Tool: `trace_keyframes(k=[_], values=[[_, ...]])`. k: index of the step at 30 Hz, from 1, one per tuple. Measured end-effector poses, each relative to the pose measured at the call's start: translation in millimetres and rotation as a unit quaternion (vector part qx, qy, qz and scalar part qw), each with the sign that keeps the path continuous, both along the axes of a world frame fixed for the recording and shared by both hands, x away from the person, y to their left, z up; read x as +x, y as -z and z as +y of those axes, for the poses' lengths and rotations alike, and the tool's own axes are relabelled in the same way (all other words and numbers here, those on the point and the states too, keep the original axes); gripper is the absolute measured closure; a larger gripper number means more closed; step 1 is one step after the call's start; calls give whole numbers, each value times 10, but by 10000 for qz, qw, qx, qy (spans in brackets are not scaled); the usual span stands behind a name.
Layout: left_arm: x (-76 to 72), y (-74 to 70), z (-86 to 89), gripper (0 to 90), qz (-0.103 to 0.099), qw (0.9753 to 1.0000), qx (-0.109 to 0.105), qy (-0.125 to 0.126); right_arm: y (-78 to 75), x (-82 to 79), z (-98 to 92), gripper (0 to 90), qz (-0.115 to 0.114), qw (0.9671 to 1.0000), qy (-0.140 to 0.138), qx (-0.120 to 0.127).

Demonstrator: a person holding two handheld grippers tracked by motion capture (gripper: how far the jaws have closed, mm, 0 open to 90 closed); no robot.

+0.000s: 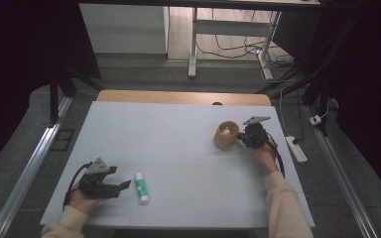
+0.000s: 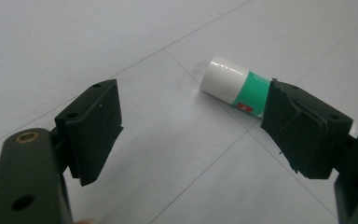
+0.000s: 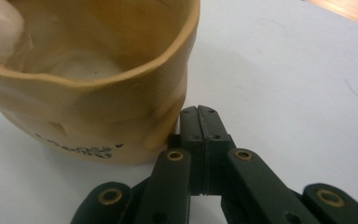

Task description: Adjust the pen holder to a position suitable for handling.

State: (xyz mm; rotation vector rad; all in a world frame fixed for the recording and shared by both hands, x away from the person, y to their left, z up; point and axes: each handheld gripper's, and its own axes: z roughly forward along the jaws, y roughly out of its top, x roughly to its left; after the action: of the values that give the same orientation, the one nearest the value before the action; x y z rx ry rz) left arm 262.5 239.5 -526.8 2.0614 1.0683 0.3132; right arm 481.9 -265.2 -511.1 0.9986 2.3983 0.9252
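My left claw (image 2: 191, 130) gapes wide, empty, beside glue stick (image 2: 235, 88) lying flat near-left on worktop (image 1: 178, 134). Risk: stick rolls off if jaw nudges it. Right claw (image 3: 199, 114) closed, empty, against tan cup (image 3: 98, 93) far right; shove could tip it.

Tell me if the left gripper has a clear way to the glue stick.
Probably yes. The left gripper is open, and the glue stick lies on its side just ahead of it on the bare table, with nothing between them.
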Motion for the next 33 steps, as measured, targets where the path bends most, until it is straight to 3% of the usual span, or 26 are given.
trace_keyframes(k=[21,33], values=[[1,5,3,198,3,10000,2,27,-9,-137,424,896,104,9980,-601,-141],[-3,4,3,198,-1,10000,5,40,-12,-205,593,896,168,9962,-844,-104]])
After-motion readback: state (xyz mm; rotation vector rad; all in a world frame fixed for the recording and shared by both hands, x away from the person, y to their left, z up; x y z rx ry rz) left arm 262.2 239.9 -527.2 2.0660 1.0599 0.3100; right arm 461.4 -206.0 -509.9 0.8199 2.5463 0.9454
